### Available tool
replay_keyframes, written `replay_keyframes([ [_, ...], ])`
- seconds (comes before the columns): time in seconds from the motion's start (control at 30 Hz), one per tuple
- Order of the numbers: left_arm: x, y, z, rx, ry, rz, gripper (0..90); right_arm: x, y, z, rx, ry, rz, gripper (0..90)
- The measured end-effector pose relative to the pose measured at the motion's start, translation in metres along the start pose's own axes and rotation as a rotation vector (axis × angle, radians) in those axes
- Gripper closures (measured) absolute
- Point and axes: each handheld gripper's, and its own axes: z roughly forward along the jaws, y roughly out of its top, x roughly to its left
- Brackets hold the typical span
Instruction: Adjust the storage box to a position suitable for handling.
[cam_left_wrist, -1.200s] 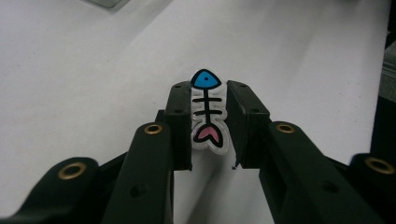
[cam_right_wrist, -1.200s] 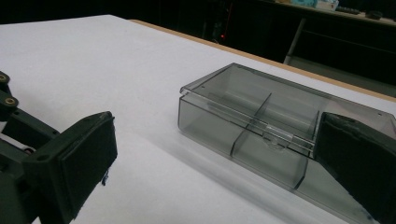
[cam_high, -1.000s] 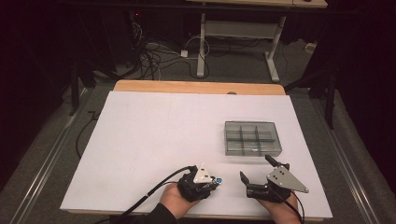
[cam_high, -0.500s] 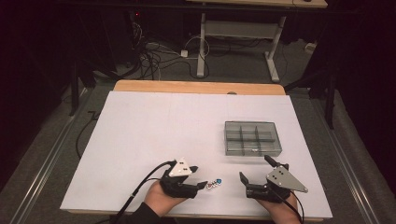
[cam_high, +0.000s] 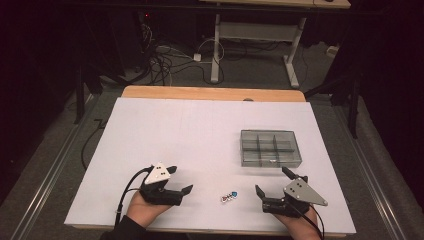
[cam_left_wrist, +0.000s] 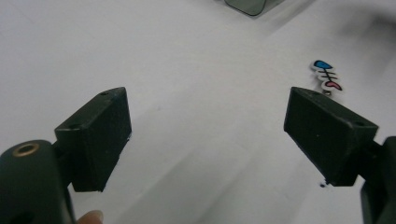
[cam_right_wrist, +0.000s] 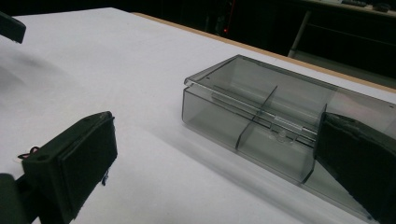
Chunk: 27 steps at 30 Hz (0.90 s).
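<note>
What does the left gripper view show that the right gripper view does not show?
Left gripper view: the fish-bone charm, blue head and pink tail, lying whole on the table beyond the open jaws. Right gripper view: the grey compartment box close up, with its dividers and lid, plus the wooden table edge. Both: the white table surface and an open hand-held gripper.

organizer box (cam_left_wrist: 247, 5) cut off at top edge, fish charm (cam_high: 229, 197) — too small to read

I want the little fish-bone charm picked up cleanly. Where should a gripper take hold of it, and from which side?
The fish-bone charm lies flat on the white table. Probably best gripped across its narrow middle, jaws straddling its long sides, coming straight down from above. The open left gripper is nearest.
</note>
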Motion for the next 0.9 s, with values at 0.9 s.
replay_keyframes([
  [0.9, 0.047, -0.021, -0.039, -0.030, 0.195, -0.058, 0.0, -0.013, -0.006, -0.001, 0.015, -0.038, 0.026, 1.1],
])
